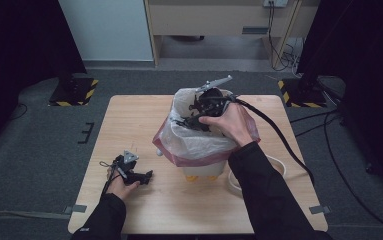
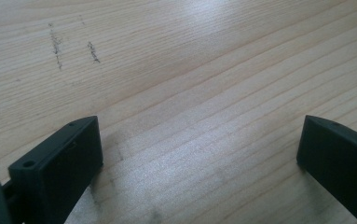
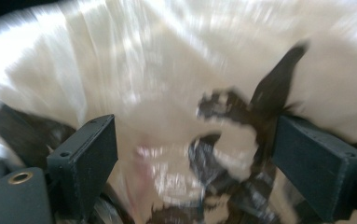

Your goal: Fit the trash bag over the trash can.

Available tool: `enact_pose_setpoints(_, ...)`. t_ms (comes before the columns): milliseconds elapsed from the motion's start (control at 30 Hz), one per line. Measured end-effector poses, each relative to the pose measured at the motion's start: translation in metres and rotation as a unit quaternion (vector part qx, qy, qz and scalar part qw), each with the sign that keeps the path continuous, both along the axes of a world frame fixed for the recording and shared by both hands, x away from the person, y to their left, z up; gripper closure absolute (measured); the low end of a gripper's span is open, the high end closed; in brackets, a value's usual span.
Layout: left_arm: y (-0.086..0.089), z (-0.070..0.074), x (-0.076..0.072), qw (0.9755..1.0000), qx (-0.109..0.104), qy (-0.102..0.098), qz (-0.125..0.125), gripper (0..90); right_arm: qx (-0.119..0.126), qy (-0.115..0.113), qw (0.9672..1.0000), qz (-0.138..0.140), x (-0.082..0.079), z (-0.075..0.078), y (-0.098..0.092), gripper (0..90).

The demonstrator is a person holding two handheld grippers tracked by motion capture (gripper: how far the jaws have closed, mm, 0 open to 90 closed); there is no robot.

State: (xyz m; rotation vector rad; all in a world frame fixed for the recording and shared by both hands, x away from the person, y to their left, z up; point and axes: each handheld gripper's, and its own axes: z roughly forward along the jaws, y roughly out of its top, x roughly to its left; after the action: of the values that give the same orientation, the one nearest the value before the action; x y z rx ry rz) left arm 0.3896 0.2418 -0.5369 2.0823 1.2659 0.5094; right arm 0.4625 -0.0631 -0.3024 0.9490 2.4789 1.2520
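Observation:
A small white bin (image 1: 202, 171) stands at the middle of the wooden table (image 1: 139, 120), lined with a translucent plastic bag (image 1: 194, 142) that has a pinkish edge. My right gripper (image 1: 195, 116) reaches into the bag's mouth from the right, with a hand around it. In the right gripper view the right gripper (image 3: 195, 140) stands open, and blurred white plastic (image 3: 157, 70) with dark scraps (image 3: 232, 140) lies ahead of it. My left gripper (image 1: 146, 176) rests low at the table's front left. In the left gripper view the left gripper (image 2: 199, 140) is open over bare wood, holding nothing.
A thick black cable (image 1: 279, 137) trails from the right gripper over the table's right side. A white loop (image 1: 278, 165) lies on the table beside the right sleeve. Something yellow (image 1: 199, 178) shows under the bin. A wooden cabinet (image 1: 219, 20) stands beyond the table.

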Motion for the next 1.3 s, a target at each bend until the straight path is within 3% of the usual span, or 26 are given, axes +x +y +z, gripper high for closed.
enact_pose_setpoints(33,0.000,0.000,0.000,1.0000,0.000,0.000,0.000,0.0,0.025,-0.016,0.9996,-0.003,-0.002,0.006,-0.003,14.8)
enact_pose_setpoints(300,0.000,0.000,0.000,1.0000,0.000,0.000,0.000,0.0,0.064,-0.057,0.9963,-0.011,-0.006,0.014,-0.009,15.8)
enact_pose_setpoints(333,0.000,0.000,0.000,1.0000,0.000,0.000,0.000,0.0,0.081,-0.070,0.9942,-0.014,-0.007,0.017,-0.010,15.8)
enact_pose_setpoints(467,0.000,0.000,0.000,1.0000,0.000,0.000,0.000,0.0,0.103,-0.084,0.9910,-0.017,-0.009,0.021,-0.013,15.7)
enact_pose_setpoints(633,0.000,0.000,0.000,1.0000,0.000,0.000,0.000,0.0,0.138,-0.110,0.9841,-0.023,-0.013,0.029,-0.019,15.2)
enact_pose_setpoints(667,0.000,0.000,0.000,1.0000,0.000,0.000,0.000,0.0,0.138,-0.110,0.9841,-0.023,-0.013,0.029,-0.019,15.2)
enact_pose_setpoints(700,0.000,0.000,0.000,1.0000,0.000,0.000,0.000,0.0,0.151,-0.121,0.9808,-0.027,-0.014,0.033,-0.023,14.9)
enact_pose_setpoints(833,0.000,0.000,0.000,1.0000,0.000,0.000,0.000,0.0,0.162,-0.129,0.9778,-0.030,-0.015,0.037,-0.026,14.8)
enact_pose_setpoints(867,0.000,0.000,0.000,1.0000,0.000,0.000,0.000,0.0,0.169,-0.138,0.9753,-0.034,-0.016,0.040,-0.029,14.6)
enact_pose_setpoints(1000,0.000,0.000,0.000,1.0000,0.000,0.000,0.000,0.0,0.172,-0.157,0.9717,-0.036,-0.019,0.046,-0.030,14.5)
enact_pose_setpoints(1033,0.000,0.000,0.000,1.0000,0.000,0.000,0.000,0.0,0.180,-0.165,0.9689,-0.036,-0.022,0.052,-0.029,14.4)
enact_pose_setpoints(1067,0.000,0.000,0.000,1.0000,0.000,0.000,0.000,0.0,0.180,-0.165,0.9689,-0.036,-0.022,0.052,-0.029,14.4)
enact_pose_setpoints(1100,0.000,0.000,0.000,1.0000,0.000,0.000,0.000,0.0,0.190,-0.172,0.9660,-0.036,-0.025,0.058,-0.029,14.3)
enact_pose_setpoints(1133,0.000,0.000,0.000,1.0000,0.000,0.000,0.000,0.0,0.190,-0.172,0.9660,-0.036,-0.025,0.058,-0.029,14.3)
enact_pose_setpoints(1300,0.000,0.000,0.000,1.0000,0.000,0.000,0.000,0.0,0.194,-0.195,0.9600,-0.052,-0.030,0.066,-0.036,13.9)
